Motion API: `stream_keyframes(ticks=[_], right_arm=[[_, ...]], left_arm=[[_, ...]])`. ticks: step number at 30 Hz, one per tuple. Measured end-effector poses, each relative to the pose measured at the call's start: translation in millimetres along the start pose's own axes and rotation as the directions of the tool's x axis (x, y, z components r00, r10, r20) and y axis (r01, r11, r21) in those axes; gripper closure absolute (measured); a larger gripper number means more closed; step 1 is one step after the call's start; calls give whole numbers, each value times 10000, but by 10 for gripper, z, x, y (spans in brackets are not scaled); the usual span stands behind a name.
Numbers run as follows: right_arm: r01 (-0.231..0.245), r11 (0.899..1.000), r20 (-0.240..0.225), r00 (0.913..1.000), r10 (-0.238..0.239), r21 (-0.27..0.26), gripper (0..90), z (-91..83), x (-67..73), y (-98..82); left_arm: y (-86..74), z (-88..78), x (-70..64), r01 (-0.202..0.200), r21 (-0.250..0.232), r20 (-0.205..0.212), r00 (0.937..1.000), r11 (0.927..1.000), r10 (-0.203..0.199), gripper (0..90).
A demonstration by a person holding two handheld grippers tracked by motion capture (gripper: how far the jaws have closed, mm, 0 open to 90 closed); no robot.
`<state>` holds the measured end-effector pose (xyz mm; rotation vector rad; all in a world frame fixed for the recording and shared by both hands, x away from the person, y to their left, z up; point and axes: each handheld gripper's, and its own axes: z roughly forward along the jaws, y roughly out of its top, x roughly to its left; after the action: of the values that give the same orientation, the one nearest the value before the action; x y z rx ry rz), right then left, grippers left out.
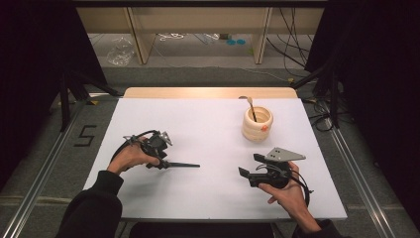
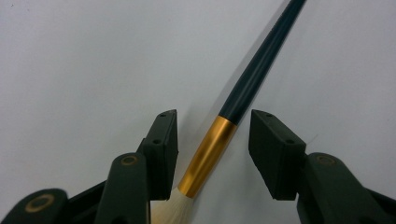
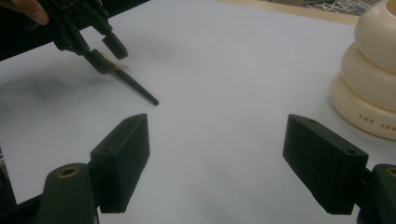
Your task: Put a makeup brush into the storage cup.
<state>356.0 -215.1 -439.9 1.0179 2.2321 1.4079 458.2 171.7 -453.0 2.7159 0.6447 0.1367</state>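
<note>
Two black jaws of our left gripper [image 2: 212, 149] stand either side of the gold ferrule of a dark-handled brush [image 2: 243, 93] with pale bristles, lying on the white table [image 1: 208, 193] at lower left of the high view, pads not pressing it. Our right gripper [image 3: 224, 163] gapes wide with nothing between its jaws, lower right there.

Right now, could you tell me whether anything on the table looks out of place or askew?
One brush lies flat on the white table, apart from the cream holder where another brush stands upright. The left gripper straddles its gold band, with gaps at both pads. Nothing looks spilled or damaged.
</note>
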Motion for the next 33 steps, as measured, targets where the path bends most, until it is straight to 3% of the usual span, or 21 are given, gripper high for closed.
stream_keyframes(ticks=[2,3,7,10,12,14,17,19,26,30,33], right_arm=[[-188,9997,-129,9997,190,160,238,0,9,-1],[-7,10000,-4,10000,7,37,238,4,0,-2],[-216,9995,-122,9997,218,221,239,-5,9,-1],[-20,10000,42,10000,20,33,240,0,-1,-2],[-166,9997,-107,9998,168,166,241,2,8,-4],[1,10000,19,10000,-1,38,242,4,1,-1],[-110,9996,20,9999,109,273,243,-5,11,6],[-10,9998,59,10000,9,180,245,-5,7,7],[-85,9997,25,10000,84,239,250,3,10,11],[-40,10000,-72,10000,41,80,251,17,11,8],[-68,9996,35,10000,67,273,251,-2,9,12]], left_arm=[[-1,12,-21,275,-49,34,9996,9996,-275,539],[6,21,-21,201,-20,37,9998,9998,-201,544],[32,85,-41,147,-112,186,9997,9998,-145,576],[40,102,-40,118,-45,245,9996,9999,-117,607],[37,106,-35,178,48,294,9994,9998,-180,632],[32,116,-35,241,51,360,9991,9997,-243,650],[23,116,-21,175,250,414,9990,9995,-185,684],[20,118,-20,375,219,475,9981,9991,-385,705],[27,115,4,349,394,673,9970,9986,-375,736],[41,117,6,437,494,665,9967,9978,-469,750],[72,120,-3,349,779,530,9978,9964,-391,761]])
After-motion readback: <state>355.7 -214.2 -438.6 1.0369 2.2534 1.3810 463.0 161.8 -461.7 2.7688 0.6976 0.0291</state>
